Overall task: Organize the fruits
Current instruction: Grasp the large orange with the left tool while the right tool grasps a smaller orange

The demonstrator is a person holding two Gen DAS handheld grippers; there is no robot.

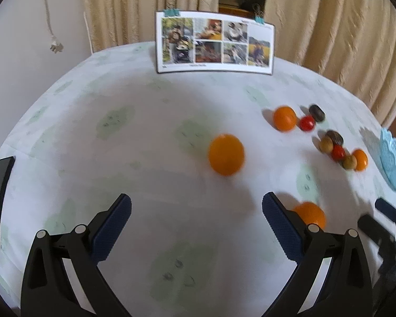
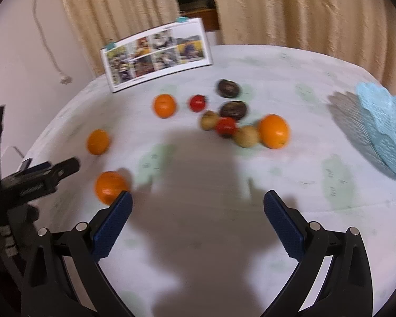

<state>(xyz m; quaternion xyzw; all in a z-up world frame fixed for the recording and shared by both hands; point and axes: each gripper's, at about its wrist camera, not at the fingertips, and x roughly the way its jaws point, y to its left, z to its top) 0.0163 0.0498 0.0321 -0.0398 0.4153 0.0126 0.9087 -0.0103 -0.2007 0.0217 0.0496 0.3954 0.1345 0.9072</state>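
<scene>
Several fruits lie on the white tablecloth [image 1: 171, 121]. In the left wrist view an orange [image 1: 226, 154] lies ahead of my open, empty left gripper [image 1: 196, 208], and another orange [image 1: 310, 214] sits just right of its right finger. Farther right are an orange [image 1: 284, 118], a red fruit [image 1: 307, 123], dark fruits [image 1: 317, 112] and a mixed cluster [image 1: 340, 153]. My right gripper [image 2: 198, 206] is open and empty; an orange [image 2: 110, 187] lies by its left finger. The cluster [image 2: 246, 128] with a large orange [image 2: 274, 131] lies ahead of it.
A light blue lacy bowl [image 2: 382, 124] stands at the table's right edge; it also shows in the left wrist view [image 1: 393, 158]. A photo board [image 1: 215, 43] stands at the back. A dark phone-like slab [image 1: 0, 198] lies at the left. Curtains hang behind.
</scene>
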